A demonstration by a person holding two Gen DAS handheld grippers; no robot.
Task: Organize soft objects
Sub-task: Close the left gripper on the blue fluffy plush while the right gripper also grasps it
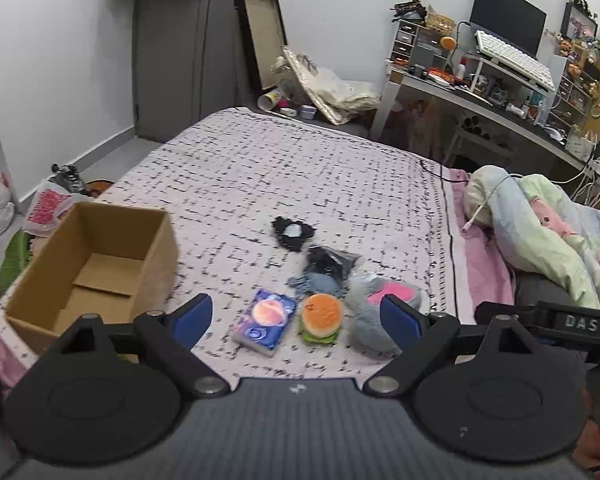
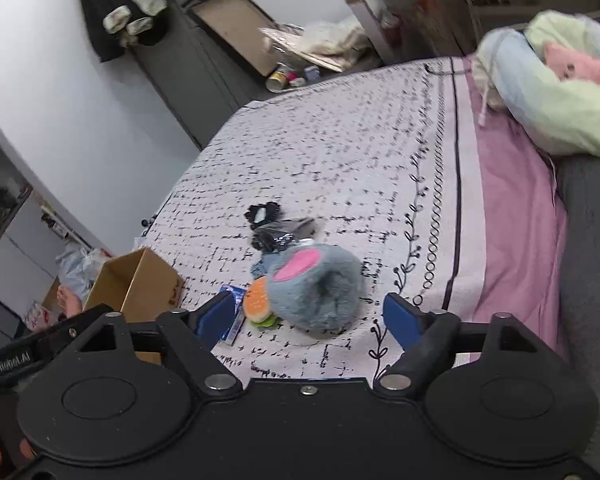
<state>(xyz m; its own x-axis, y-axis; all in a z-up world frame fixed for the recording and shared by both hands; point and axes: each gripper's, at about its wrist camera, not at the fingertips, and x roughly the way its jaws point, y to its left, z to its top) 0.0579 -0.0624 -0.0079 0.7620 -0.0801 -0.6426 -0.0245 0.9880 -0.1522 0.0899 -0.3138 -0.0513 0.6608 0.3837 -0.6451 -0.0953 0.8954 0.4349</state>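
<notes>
On the bed lie a burger plush [image 1: 321, 319] [image 2: 257, 300], a grey plush with a pink patch [image 1: 374, 312] [image 2: 314, 290], a blue packet [image 1: 265, 323] [image 2: 233, 312], a blue cloth [image 1: 315, 284], a black bagged item [image 1: 331, 261] [image 2: 278, 236] and a black-and-white piece [image 1: 293, 232] [image 2: 263, 213]. My left gripper [image 1: 296, 318] is open and empty, just in front of the packet and the burger. My right gripper [image 2: 311, 316] is open and empty, with the grey plush lying ahead between its fingers. An open cardboard box [image 1: 96, 268] [image 2: 134, 284] stands at the left.
The patterned bedspread [image 1: 300, 176] [image 2: 360, 140] stretches beyond the objects. A rolled quilt [image 1: 540, 232] [image 2: 560, 92] lies at the right. A cluttered desk [image 1: 500, 92] stands behind. Bags [image 1: 48, 204] lie on the floor at the left.
</notes>
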